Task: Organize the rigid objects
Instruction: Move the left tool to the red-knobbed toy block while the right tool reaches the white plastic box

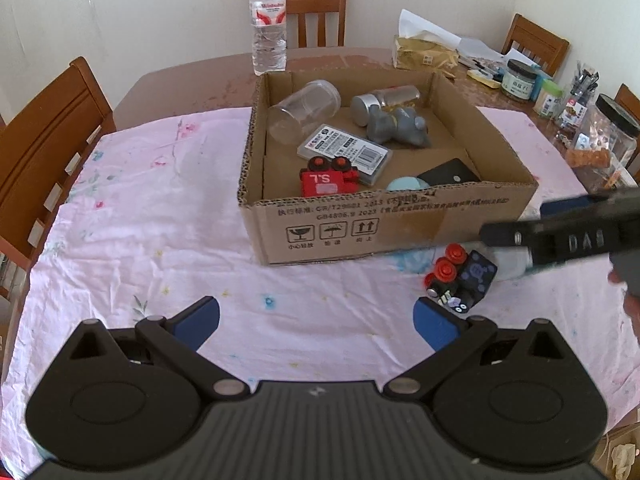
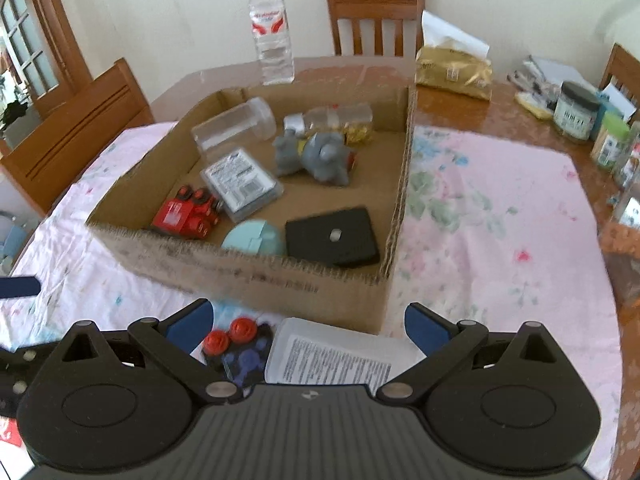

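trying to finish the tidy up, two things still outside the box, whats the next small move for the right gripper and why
Probably lower the open right gripper onto the white labelled container and close. It lies on the cloth outside the cardboard box, right between the fingers, with the black toy train beside it.

Red toy truck (image 1: 329, 178): "S.L" upside down. Right tongs (image 1: 576, 240): "DAS".

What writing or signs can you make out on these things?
"GB/T29601 2013", then "GB4806.9 2023", partly guessed: brown cardboard box front.
Fragile, umbrella and up-arrow signs, on the same wall.
"S.L", upside down: red toy truck.
"DAS": other black tongs.
Red-and-white label on the clear plastic water bottle, card case, jars: too blurred.
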Demonstrator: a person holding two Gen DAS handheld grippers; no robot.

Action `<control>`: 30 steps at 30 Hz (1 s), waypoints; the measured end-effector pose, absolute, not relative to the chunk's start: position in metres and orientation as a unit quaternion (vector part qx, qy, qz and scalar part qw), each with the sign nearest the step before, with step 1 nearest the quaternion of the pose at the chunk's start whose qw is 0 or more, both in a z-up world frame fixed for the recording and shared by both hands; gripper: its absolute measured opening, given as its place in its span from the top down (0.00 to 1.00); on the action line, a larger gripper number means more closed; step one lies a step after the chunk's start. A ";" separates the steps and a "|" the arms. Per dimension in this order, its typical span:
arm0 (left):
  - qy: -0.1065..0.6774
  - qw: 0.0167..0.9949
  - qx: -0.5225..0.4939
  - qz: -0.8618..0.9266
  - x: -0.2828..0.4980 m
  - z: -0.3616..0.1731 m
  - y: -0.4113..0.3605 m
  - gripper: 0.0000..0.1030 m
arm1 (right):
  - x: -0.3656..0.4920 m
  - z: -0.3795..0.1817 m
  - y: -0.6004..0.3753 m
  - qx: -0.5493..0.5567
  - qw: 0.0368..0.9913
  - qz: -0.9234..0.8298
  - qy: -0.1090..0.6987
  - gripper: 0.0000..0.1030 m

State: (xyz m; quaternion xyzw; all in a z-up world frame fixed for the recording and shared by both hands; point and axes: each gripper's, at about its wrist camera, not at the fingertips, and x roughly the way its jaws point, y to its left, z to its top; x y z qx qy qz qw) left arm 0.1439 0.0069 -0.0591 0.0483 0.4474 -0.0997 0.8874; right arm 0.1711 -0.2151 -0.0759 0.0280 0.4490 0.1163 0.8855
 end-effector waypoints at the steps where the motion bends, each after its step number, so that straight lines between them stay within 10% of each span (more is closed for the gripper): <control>1: 0.448 0.887 0.047 -0.102 0.144 -0.059 0.006 0.01 | 0.167 -0.077 -0.214 0.026 0.884 0.117 0.451 0.00; 30: 0.461 0.870 0.071 -0.159 0.156 -0.076 -0.045 0.01 | 0.119 -0.107 -0.252 -0.045 0.866 0.031 0.497 0.00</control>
